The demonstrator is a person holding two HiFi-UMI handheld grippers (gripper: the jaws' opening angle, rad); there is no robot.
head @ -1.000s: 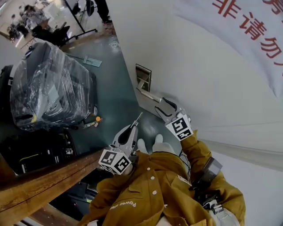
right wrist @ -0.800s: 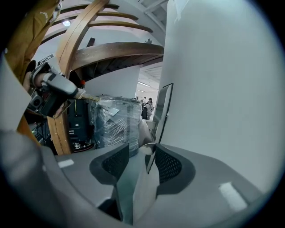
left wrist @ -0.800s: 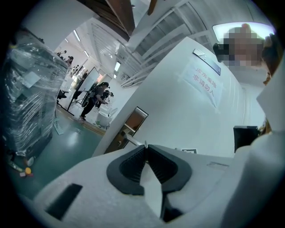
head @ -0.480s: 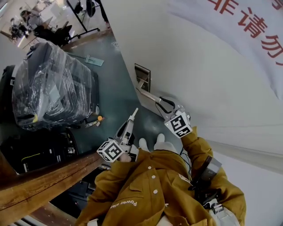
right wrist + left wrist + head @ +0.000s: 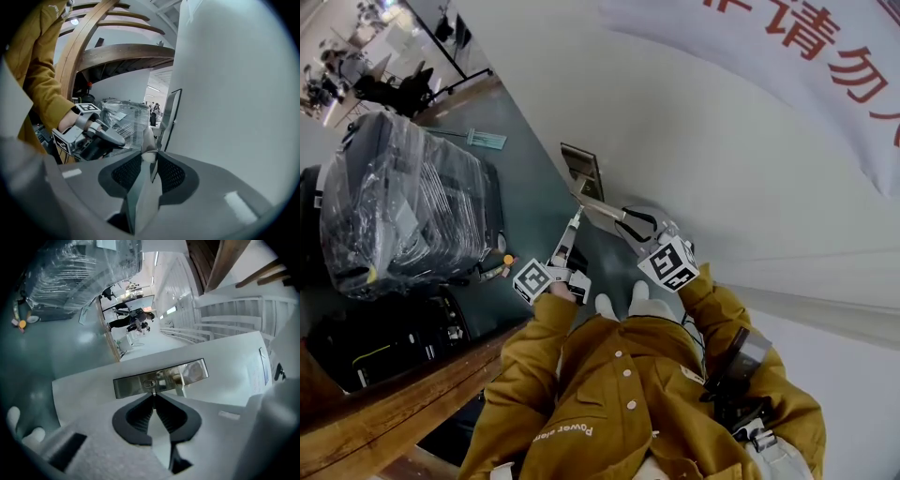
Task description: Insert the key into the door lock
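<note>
The steel lock plate (image 5: 579, 167) sits on the white door (image 5: 722, 169), with a lever handle (image 5: 598, 206) below it. My left gripper (image 5: 574, 223) is shut on a thin key (image 5: 577, 215). In the left gripper view the key (image 5: 153, 393) pokes out between the shut jaws of my left gripper (image 5: 153, 401), its tip just short of the keyhole (image 5: 150, 383) in the plate (image 5: 131, 385). My right gripper (image 5: 623, 220) is shut on the handle. The right gripper view shows the handle (image 5: 148, 140) clamped by my right gripper (image 5: 151, 157), with the left gripper (image 5: 115, 138) to its left.
A plastic-wrapped dark suitcase (image 5: 403, 202) stands on the grey-green floor (image 5: 525, 169) to the left. A black case (image 5: 384, 337) and a wooden rail (image 5: 384, 412) lie lower left. People and chairs (image 5: 384, 84) are far off at the top left.
My left gripper has rolled and moved with the key toward the lock plate. The right gripper stayed at the handle and its jaws narrowed onto it.
</note>
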